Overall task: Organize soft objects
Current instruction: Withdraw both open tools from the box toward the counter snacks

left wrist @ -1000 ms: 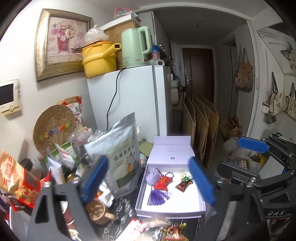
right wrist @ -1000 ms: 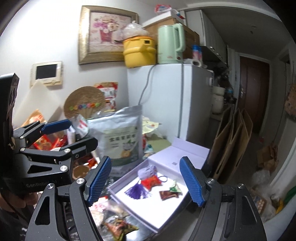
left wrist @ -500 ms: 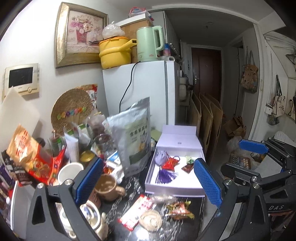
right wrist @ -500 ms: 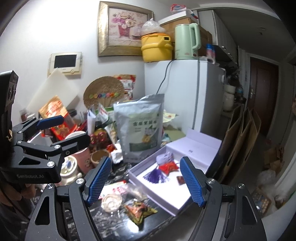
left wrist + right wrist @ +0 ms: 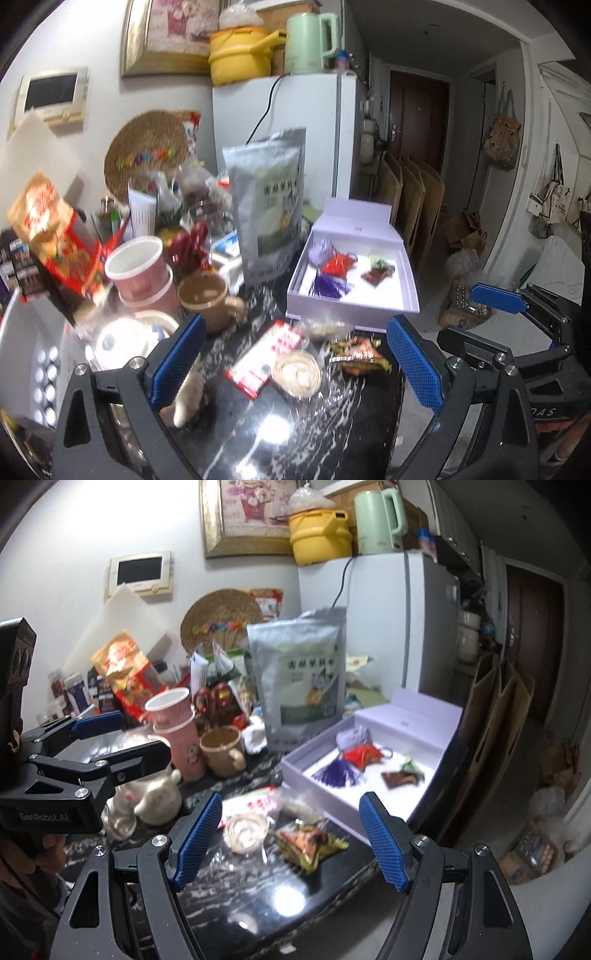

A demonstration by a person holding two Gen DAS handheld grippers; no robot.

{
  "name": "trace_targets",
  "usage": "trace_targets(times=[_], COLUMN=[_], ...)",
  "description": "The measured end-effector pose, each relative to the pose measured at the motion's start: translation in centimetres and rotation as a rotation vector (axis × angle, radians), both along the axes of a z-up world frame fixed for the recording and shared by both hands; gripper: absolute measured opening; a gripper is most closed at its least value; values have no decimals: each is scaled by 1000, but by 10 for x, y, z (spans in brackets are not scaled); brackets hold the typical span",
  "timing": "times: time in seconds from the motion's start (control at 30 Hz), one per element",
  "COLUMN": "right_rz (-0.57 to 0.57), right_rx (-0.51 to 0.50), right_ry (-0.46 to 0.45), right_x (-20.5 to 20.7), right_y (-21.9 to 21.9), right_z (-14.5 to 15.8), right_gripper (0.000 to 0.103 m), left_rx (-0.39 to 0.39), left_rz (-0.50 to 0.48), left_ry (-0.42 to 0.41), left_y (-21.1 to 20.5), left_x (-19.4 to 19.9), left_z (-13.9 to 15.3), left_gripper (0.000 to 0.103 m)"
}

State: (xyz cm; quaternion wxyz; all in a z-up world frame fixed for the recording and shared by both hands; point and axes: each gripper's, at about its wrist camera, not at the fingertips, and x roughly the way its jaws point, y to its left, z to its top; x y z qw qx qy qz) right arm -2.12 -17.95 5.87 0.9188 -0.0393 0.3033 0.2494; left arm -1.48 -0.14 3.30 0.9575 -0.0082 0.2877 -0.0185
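I'm looking down both grippers at the dark marbled surface (image 5: 258, 897). Right gripper (image 5: 291, 843): jaws standing wide apart, nothing between the pads, nothing touching them. Left gripper (image 5: 295, 363): jaws likewise wide apart and empty.

Nearest loose soft thing: the triangular sachet (image 5: 312, 843), lying flat on the surface just ahead of the right jaws, inside their span, a little right of centre. Its long axis is running left to right across my line of approach. In the left view the same sachet is sitting toward that gripper's right jaw. I'm judging the right hand the better placed.

Beside it, to the left: a small round coil in clear wrap (image 5: 245, 830), then a red-and-white packet (image 5: 266, 358).

Farther on: the open lavender box (image 5: 436, 734), touching nothing of mine, is already holding a purple tassel (image 5: 336, 773), a red pouch (image 5: 364, 755) and two smaller sachets.
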Motion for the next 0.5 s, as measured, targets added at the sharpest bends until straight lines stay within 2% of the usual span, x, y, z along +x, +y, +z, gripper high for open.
trace_targets(times=[0.2,0.5], right_rz=[-2,-26], right_rx=[16,17], right_ry=[54,116], right_x=[-6,-5], right_y=[-1,-7], right_z=[-27,-60], right_gripper=[77,77], left_rx=[-53,-86], left_rz=[13,-8], left_ry=[68,136], left_y=[8,13], left_x=[0,10], left_z=[-33,-74], left_gripper=[100,100])
